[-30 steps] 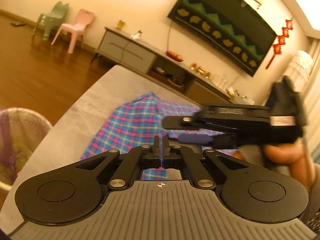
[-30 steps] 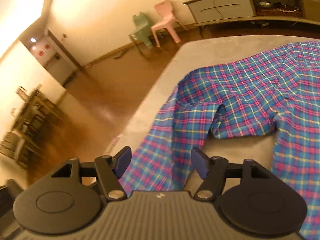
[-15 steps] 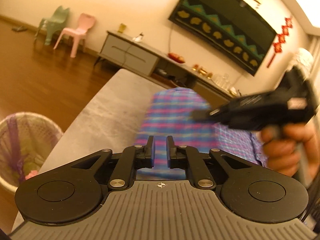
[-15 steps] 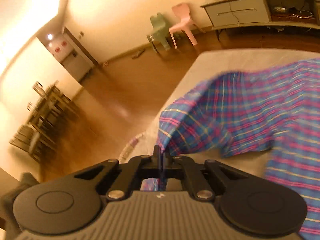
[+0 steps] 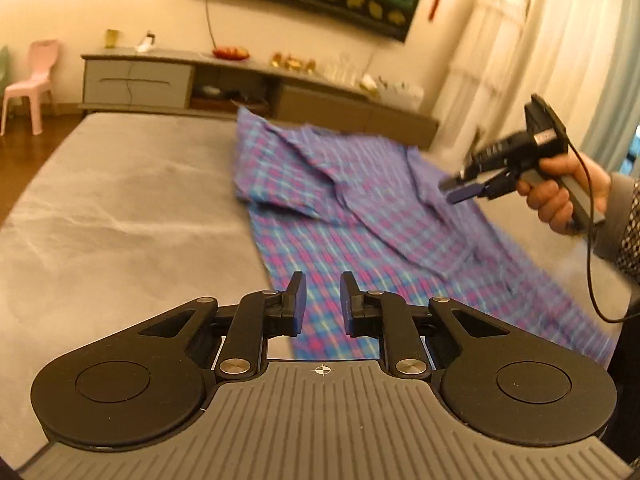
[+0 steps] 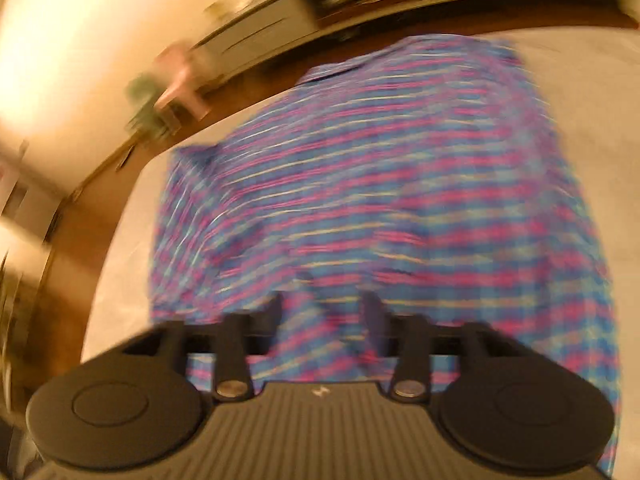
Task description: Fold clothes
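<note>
My left gripper (image 5: 322,304) hovers over the near end of the plaid shirt (image 5: 360,216), and its jaws are opening, a narrow gap between the pads with nothing pinched in it. The shirt lies spread along the grey bed (image 5: 120,208), running from my fingers away toward the far edge, one folded flap lying across its upper part. Over on the right side of that view I see my right gripper (image 5: 464,190) held in a hand (image 5: 560,196) above the shirt's far side, its cable hanging down. From the right wrist view everything is smeared, but the right gripper (image 6: 322,308) has its jaws opening too, standing apart with plaid shirt (image 6: 360,180) showing between them; the pads do not press on it. Beyond the bed stands a long low cabinet (image 5: 140,80) against the wall, with a pink chair (image 5: 34,80) at its left.
</note>
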